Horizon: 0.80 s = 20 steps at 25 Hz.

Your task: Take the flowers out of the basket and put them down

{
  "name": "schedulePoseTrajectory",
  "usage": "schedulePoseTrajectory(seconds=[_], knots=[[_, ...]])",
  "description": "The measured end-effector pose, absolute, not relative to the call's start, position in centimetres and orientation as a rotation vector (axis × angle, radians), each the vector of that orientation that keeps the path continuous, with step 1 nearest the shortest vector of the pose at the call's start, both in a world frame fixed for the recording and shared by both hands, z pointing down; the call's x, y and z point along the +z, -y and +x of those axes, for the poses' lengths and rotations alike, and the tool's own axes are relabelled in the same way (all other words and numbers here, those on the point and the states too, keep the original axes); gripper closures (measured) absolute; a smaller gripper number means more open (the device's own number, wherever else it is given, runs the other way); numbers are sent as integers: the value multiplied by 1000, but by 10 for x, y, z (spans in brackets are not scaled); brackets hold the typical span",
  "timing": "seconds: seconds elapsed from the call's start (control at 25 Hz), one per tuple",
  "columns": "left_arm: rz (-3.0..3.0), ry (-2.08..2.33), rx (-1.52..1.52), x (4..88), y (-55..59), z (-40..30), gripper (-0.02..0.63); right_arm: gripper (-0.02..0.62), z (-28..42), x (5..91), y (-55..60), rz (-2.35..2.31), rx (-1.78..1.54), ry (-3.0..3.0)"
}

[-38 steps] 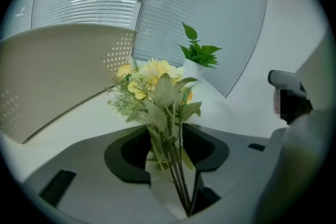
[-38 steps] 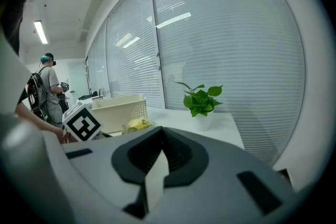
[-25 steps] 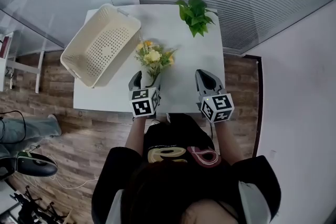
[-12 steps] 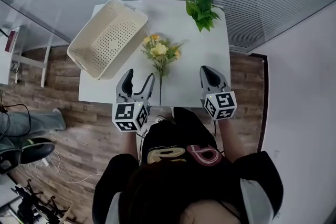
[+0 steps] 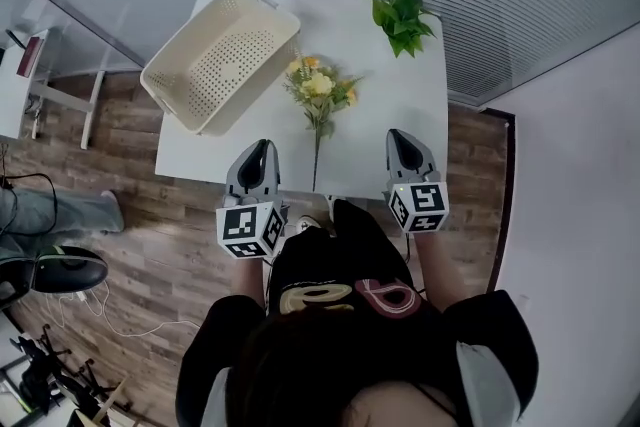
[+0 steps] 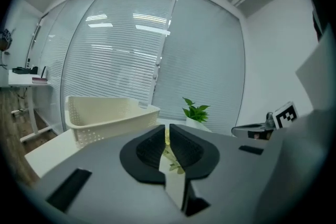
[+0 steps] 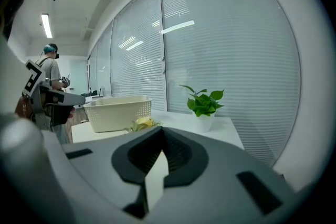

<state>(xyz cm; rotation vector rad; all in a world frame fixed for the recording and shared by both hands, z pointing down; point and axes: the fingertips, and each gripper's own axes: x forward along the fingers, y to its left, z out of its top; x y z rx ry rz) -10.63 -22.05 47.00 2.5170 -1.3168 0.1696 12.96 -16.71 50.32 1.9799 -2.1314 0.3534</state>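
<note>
The basket (image 5: 222,58) sits empty at the far left of the desk (image 5: 400,115), turned at an angle, with one corner hanging over the desk's edge. It serves as the landmark here.

Nearer the person than the basket and a little to its right, the left tongs (image 5: 256,155) hover at the near edge of the desk. Their jaws have just been closing and now stand together with only a sliver between them. Nothing is caught there; the blooms show only in the background through that sliver.

The flowers (image 5: 320,95) lie flat on the desk just to the right of the basket, apart from it. The yellow heads are level with the basket's near side and the stem runs straight back toward the person. So the bunch lies ahead and to the right of the left tongs, and its stem end is closer to them than to the right tongs (image 5: 404,143).

The right tongs are well to the right of the basket at the near edge, also closed and empty. A potted plant (image 5: 402,15) stands far right of the basket at the back.

With the basket bare, the task looks done.
</note>
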Motion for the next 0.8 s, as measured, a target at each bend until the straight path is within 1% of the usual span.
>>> schedulePoseTrajectory(seconds=[0.08, 0.28, 0.8], knots=[[2505, 1351, 158, 470, 220, -115, 576, 586, 128, 504, 166, 1976, 345, 2124], [2480, 1397, 148, 472, 218, -130, 588, 588, 126, 504, 167, 1962, 321, 2116], [2518, 1373, 272, 489, 199, -125, 588, 588, 118, 510, 165, 1918, 279, 2105]])
